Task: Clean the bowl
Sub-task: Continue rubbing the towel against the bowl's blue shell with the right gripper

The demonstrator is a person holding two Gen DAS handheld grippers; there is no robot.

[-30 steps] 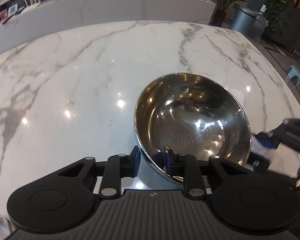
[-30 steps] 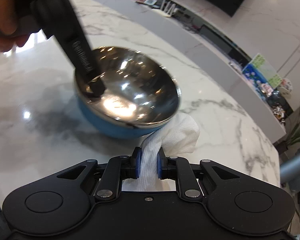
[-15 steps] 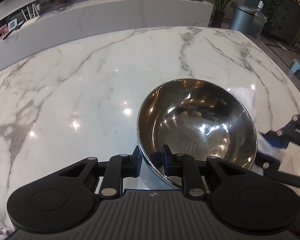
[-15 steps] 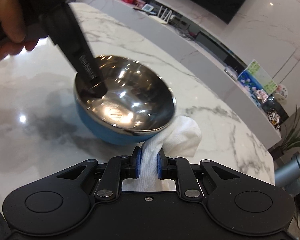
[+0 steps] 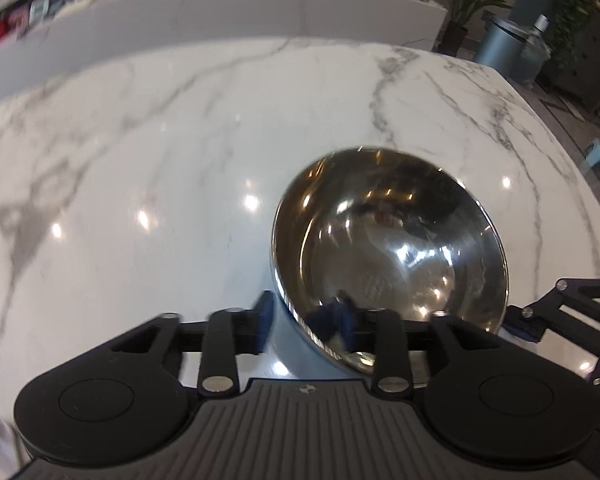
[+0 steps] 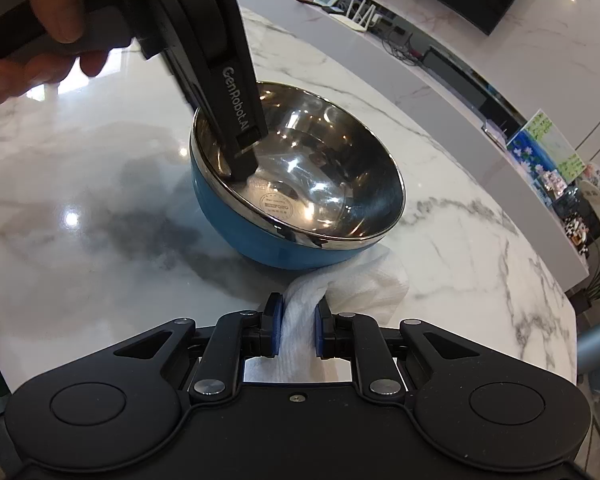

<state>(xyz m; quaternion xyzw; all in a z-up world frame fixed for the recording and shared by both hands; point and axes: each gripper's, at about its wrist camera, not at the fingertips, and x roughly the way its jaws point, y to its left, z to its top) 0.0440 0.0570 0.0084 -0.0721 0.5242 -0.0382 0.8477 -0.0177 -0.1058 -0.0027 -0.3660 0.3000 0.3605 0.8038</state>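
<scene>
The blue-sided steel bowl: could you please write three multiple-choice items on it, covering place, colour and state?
1. Where is the crumpled white paper towel relative to the blue-sided steel bowl? A inside; B on its rim; C outside, by its wall.
2. The bowl's outer wall is: A blue; B red; C green.
3. The right gripper is: A open, empty; B shut on the towel; C shut on the bowl's rim.
Answers: C, it lies at the bowl's foot; A, blue shows under the steel rim; B, both pads press the towel.
</scene>
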